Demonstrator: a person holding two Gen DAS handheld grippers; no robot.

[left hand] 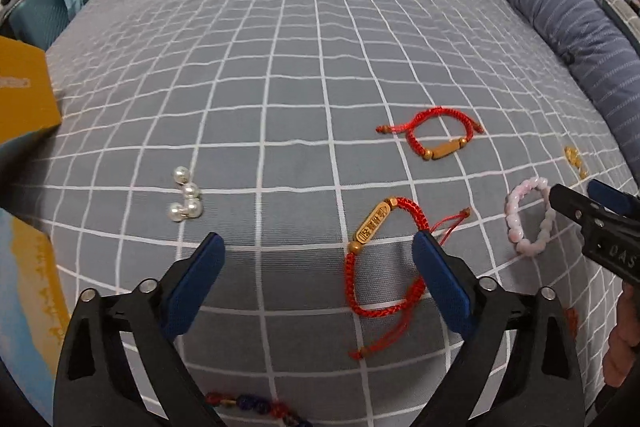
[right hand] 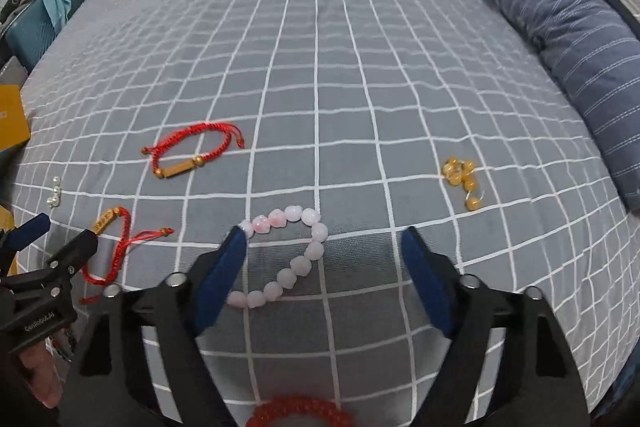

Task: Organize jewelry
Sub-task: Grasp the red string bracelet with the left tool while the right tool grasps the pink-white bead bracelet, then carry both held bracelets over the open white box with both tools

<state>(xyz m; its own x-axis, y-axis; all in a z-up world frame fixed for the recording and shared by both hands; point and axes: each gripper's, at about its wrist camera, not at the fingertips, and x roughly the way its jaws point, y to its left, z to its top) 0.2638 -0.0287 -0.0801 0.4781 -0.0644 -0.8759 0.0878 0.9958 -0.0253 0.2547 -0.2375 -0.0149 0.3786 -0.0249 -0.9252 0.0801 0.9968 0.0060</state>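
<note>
Jewelry lies on a grey checked bedsheet (left hand: 280, 67). My left gripper (left hand: 318, 247) is open above a red cord bracelet with a gold tube (left hand: 376, 255), which touches its right finger. A second red cord bracelet (left hand: 436, 139) lies farther back. White pearl earrings (left hand: 186, 201) lie to the left. My right gripper (right hand: 324, 241) is open over a pink bead bracelet (right hand: 288, 259), whose left end sits by its left finger. Gold bead earrings (right hand: 462, 179) lie to the right. A red bead bracelet (right hand: 300, 413) shows at the bottom edge.
A yellow box (left hand: 24, 95) stands at the left edge of the bed. A blue striped pillow (right hand: 560, 27) lies along the right side. A dark bead string (left hand: 256, 407) lies near the bottom edge in the left wrist view. A teal case (left hand: 36, 15) stands beyond the bed.
</note>
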